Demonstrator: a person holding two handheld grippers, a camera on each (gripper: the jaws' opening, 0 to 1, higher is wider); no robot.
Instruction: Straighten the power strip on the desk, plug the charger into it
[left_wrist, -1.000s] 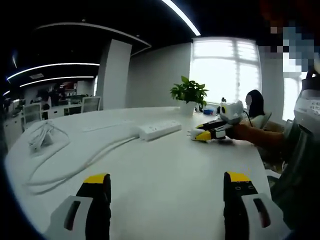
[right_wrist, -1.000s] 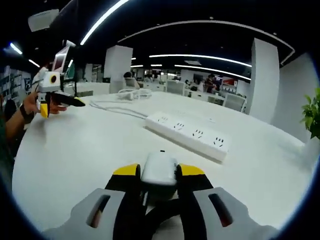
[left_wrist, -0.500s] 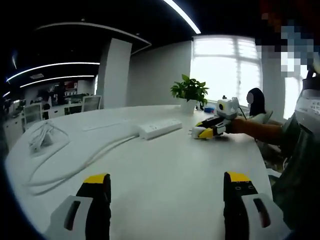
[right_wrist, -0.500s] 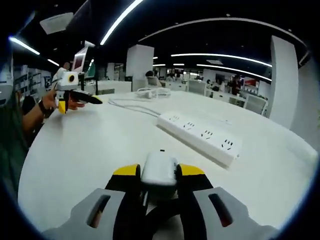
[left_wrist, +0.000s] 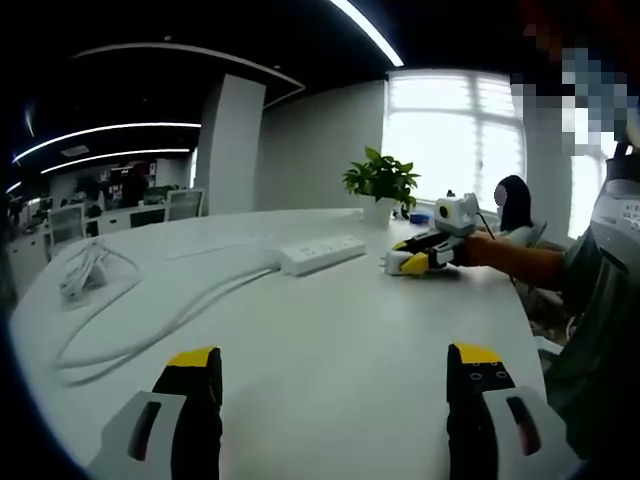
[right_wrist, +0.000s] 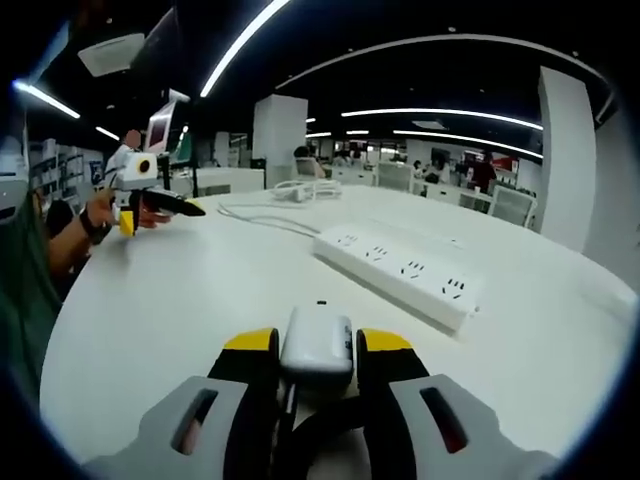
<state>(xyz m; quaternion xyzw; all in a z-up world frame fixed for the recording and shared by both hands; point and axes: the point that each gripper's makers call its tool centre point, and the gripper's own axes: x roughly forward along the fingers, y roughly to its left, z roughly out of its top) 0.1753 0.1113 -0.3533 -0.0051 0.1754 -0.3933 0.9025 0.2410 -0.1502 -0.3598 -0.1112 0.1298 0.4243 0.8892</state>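
White desk (left_wrist: 330, 340) is stretching wide around me. My left gripper (left_wrist: 333, 368) is hovering over it, jaws wide, holding nothing; beyond, the power strip (left_wrist: 322, 253) is lying mid-desk. My right gripper (right_wrist: 318, 350) is clamping the charger (right_wrist: 318, 346), just short of the strip.

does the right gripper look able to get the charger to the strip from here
Probably yes: the right gripper is shut on the charger, and bare desk lies between it and the strip, sockets facing up.
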